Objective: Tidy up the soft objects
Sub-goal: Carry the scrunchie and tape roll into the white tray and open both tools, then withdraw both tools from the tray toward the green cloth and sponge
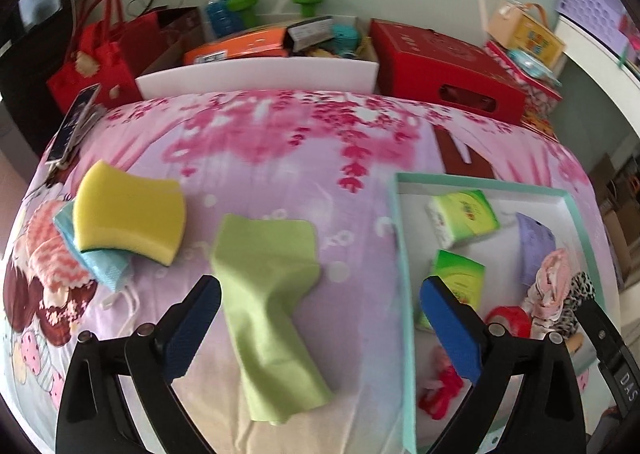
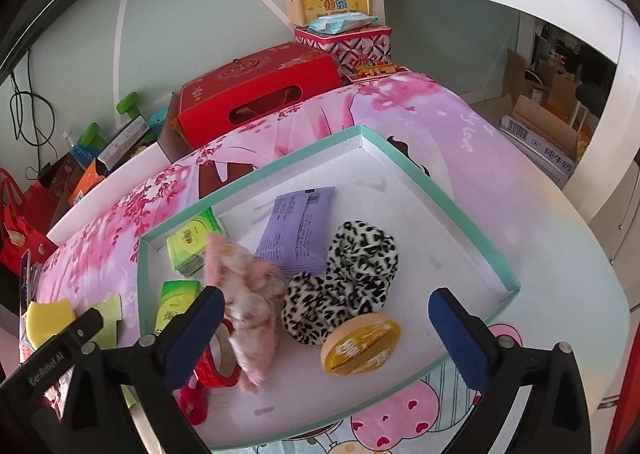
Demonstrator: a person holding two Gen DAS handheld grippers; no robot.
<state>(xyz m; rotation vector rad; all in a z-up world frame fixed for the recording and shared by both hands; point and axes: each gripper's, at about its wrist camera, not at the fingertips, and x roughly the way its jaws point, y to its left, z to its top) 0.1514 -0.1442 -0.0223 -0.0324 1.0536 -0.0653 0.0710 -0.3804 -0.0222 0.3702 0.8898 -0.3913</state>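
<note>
A green cloth [image 1: 272, 306] lies on the pink bedspread, between the open fingers of my left gripper [image 1: 320, 330]. A yellow sponge [image 1: 130, 214] rests on a blue cloth [image 1: 102, 258] and a pink knitted piece [image 1: 52, 246] to the left. A teal-rimmed white tray [image 2: 472, 214] holds two green tissue packs [image 2: 192, 242], a purple pack [image 2: 298, 230], a pink cloth [image 2: 248, 302], leopard scrunchies [image 2: 348, 278], a yellow round item [image 2: 362, 344] and red items [image 2: 218, 366]. My right gripper [image 2: 326, 334] is open above the tray, empty.
Red boxes [image 1: 444, 70], a white bin [image 1: 260, 74] of clutter and a red bag [image 1: 96, 62] stand beyond the bed. A phone [image 1: 72, 126] lies at the far left edge. Cardboard boxes [image 2: 548, 134] sit on the floor to the right.
</note>
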